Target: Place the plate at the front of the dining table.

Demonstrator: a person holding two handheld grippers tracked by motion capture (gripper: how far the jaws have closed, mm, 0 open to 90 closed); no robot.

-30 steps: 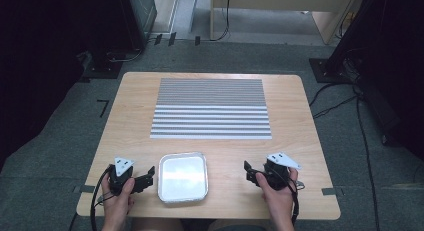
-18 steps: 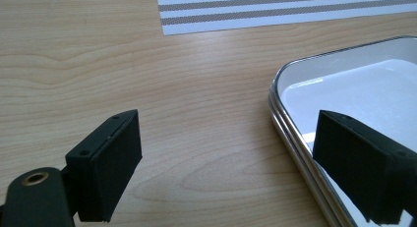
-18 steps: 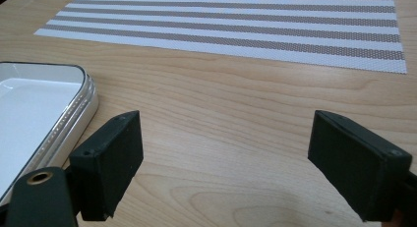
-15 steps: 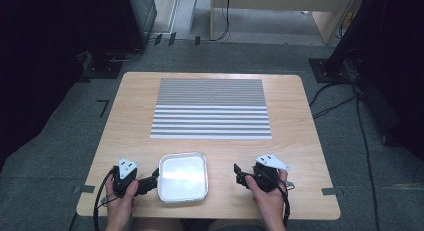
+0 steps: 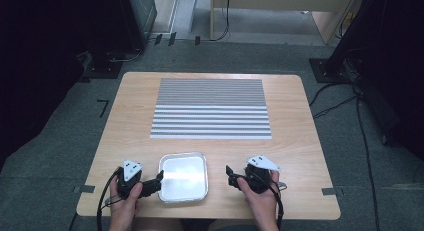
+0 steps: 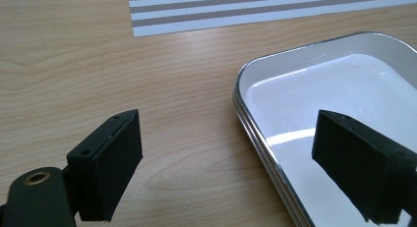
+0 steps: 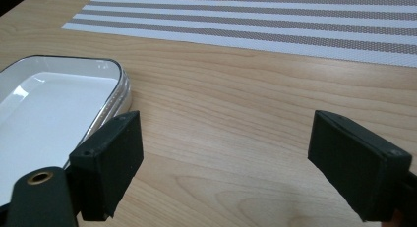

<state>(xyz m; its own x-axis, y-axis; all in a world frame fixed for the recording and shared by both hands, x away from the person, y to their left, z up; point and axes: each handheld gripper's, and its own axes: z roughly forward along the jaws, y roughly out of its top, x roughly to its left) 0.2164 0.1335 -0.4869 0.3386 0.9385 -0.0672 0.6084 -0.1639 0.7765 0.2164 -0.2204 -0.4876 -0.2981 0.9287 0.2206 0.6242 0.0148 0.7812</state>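
Two grippers flank one tray [image 5: 183, 176], a shallow white rounded-corner dish with a metal rim, sitting on the near middle of the table [image 5: 300, 141]. Left gripper [image 5: 159, 180] is at the tray's left edge; in the left gripper view [image 6: 226, 163] its jaws stand wide, one over bare wood, the other over the tray's inside, so the rim runs between them. Whether a pad touches the rim is hard to tell. Right gripper [image 5: 228, 175] is near the tray's right edge but apart from it, also wide open; in the right gripper view [image 7: 226, 163] the tray [image 7: 59, 109] lies off to its left, with only wood between the jaws. So the left is nearer and already straddles the rim; the right needs to move leftward toward the tray. The tray looks nearly square, slightly longer running away from the person, both grippers on its long sides. Likely step: closing in for a two-sided grasp, nothing gripped yet.

Surface is light wood, with a striped mat [image 5: 211, 109] farther back, well apart from the tray. Beyond: grey carpet, cables, dark equipment stands, tape marks.
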